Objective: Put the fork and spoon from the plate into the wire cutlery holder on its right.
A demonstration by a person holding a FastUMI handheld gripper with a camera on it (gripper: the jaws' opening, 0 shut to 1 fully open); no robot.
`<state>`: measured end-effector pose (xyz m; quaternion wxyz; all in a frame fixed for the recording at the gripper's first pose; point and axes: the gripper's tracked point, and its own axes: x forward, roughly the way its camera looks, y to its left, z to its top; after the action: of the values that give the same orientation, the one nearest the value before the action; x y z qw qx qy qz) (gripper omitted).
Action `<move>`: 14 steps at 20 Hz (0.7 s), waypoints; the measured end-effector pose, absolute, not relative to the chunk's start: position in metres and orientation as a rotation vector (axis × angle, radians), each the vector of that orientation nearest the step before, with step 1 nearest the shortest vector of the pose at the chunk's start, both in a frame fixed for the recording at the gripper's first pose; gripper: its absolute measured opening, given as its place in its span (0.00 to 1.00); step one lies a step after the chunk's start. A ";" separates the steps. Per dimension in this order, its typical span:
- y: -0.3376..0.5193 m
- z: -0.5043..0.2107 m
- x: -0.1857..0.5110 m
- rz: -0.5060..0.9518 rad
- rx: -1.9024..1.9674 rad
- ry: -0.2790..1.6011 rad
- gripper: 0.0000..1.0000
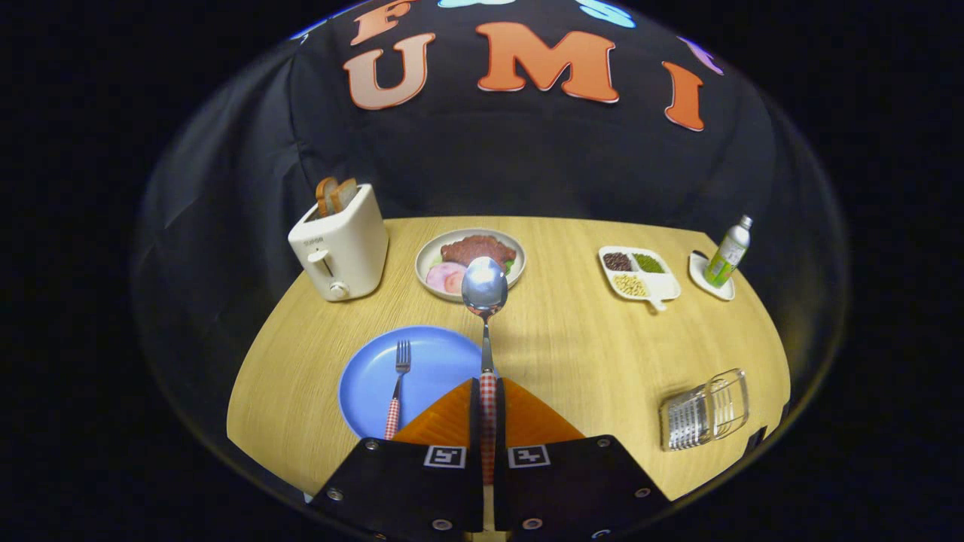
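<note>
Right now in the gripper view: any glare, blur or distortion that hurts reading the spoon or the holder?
Gripper view: strong fisheye bend, table edge curves; spoon bowl carries a bright glare patch but is sharp, its checked handle clamped in the gripper; wire cutlery holder is stretched and slightly soft, lying on its side; fork on the blue plate is crisp; light is even, shadows soft.

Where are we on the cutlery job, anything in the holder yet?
Nothing shows in the wire cutlery holder yet; it sits to the right of the fingers. In hand: the gripper is shut on the spoon by its checked handle, bowl pointing ahead, raised. Left: carry the spoon to the holder, then fetch the fork, which lies on the blue plate.
</note>
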<state>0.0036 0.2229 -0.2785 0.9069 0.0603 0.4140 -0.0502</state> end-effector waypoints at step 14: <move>0.043 -0.227 -0.075 -0.224 0.063 0.950 0.06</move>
<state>-0.0751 0.0426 -0.2267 0.8829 0.0302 0.4561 -0.1078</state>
